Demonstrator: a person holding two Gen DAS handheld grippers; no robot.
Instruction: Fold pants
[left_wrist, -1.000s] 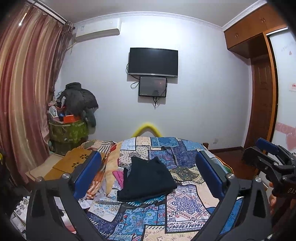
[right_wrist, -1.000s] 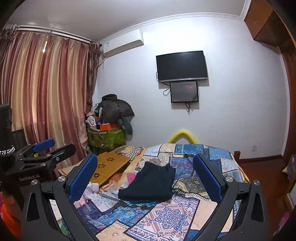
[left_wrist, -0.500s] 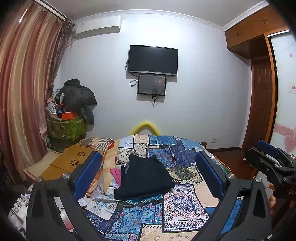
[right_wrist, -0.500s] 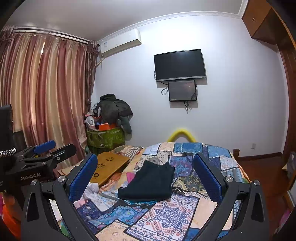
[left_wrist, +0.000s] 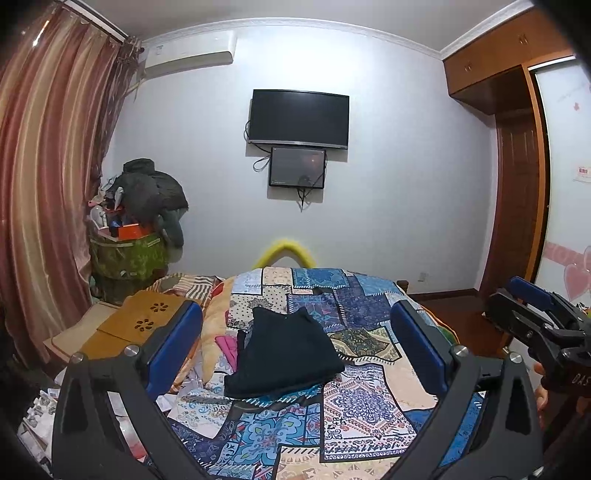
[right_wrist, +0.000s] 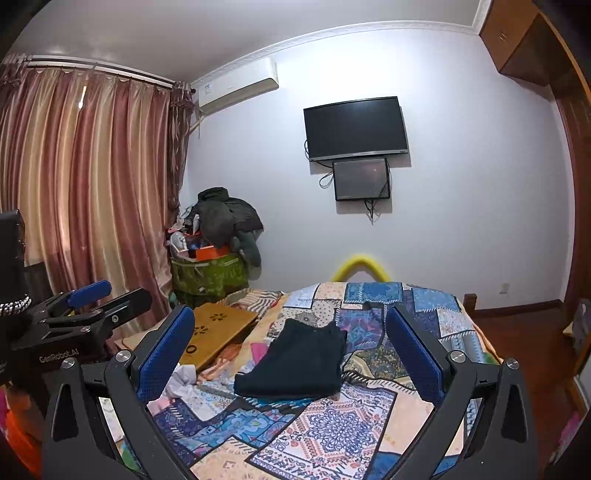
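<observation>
**Both claws open above the bed**

The left claw (left_wrist: 295, 347) and right claw (right_wrist: 290, 350) are spread wide and empty. The black pants (right_wrist: 295, 363) lie folded on the patchwork bedspread (right_wrist: 332, 424), ahead of both claws and well apart from the fingers.

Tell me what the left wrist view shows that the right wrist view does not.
Only the left wrist view shows the white door with pink heart stickers and the right gripper at its edge. Only the right wrist view shows the left gripper. Both share the folded black pants on the patchwork bedspread, the black wall television, and open jaws.
</observation>
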